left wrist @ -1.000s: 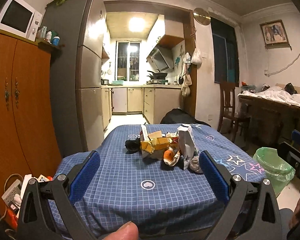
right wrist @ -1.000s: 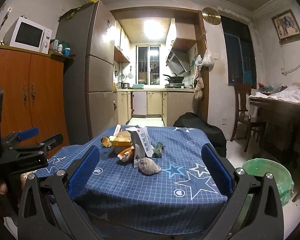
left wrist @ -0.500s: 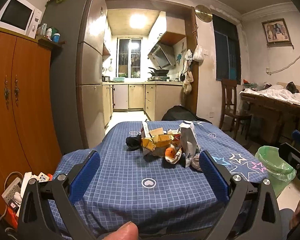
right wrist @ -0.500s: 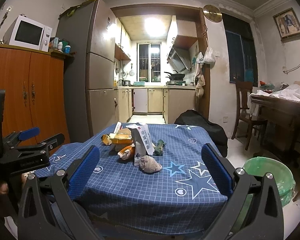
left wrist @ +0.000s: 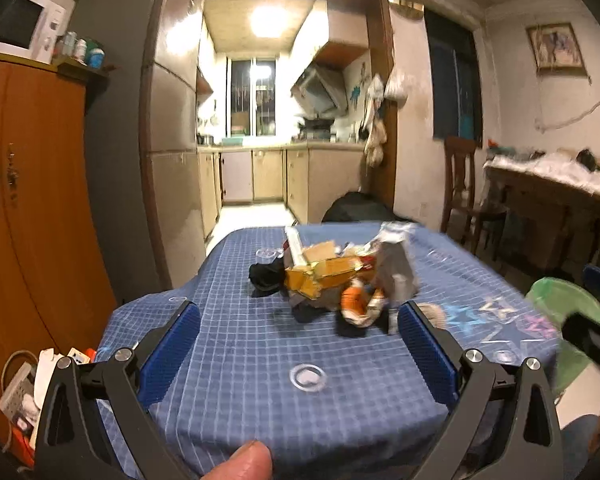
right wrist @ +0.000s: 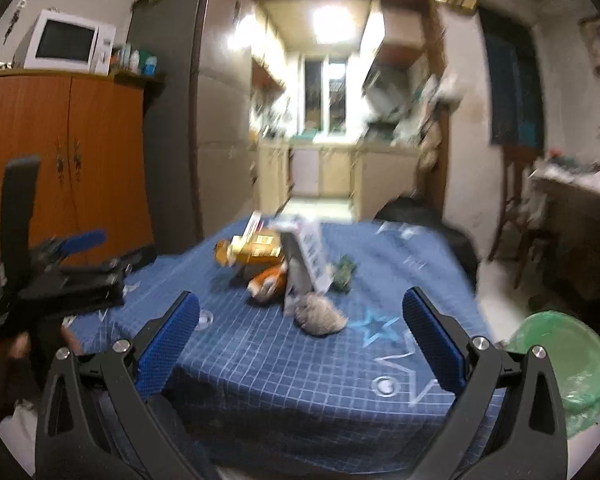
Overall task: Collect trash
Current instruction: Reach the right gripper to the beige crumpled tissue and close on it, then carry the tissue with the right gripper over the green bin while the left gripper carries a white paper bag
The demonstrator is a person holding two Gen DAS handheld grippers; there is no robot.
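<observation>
Both grippers hang above the near edge of a table covered with a blue checked tablecloth [left wrist: 236, 364], and both point toward the trash pile [left wrist: 340, 280] that lies in the middle of the cloth. The left gripper [left wrist: 298, 334] has its blue pads wide apart and nothing is between them; the pile sits at about 12 o'clock from it, a little beyond the fingertips. In this pile I can see a torn yellow cardboard box [left wrist: 324, 276], a crumpled orange wrapper [left wrist: 358, 306], a white paper carton [left wrist: 396, 268] that stands upright at the right side, and a black lump [left wrist: 266, 276] at the left side, touching the cardboard. The right gripper [right wrist: 300, 334] is also fully spread and holds nothing. From its view the white carton [right wrist: 304, 260] leans over the orange wrapper [right wrist: 270, 280], and a grey crumpled ball [right wrist: 320, 314], maybe paper or tissue, lies just in front of the carton, at about 12 o'clock and nearest to this gripper. A small green thing [right wrist: 342, 272] is at 1 o'clock behind the carton; it is too blurred to name. The left gripper's black frame [right wrist: 60, 280] shows at 9 o'clock in the right view, with a hand [right wrist: 4, 356] under it. A bin with a green bag [right wrist: 560, 364] stands on the floor at 4 o'clock, beside the table's right corner. A fingertip [left wrist: 244, 462] shows at 6 o'clock in the left view.
</observation>
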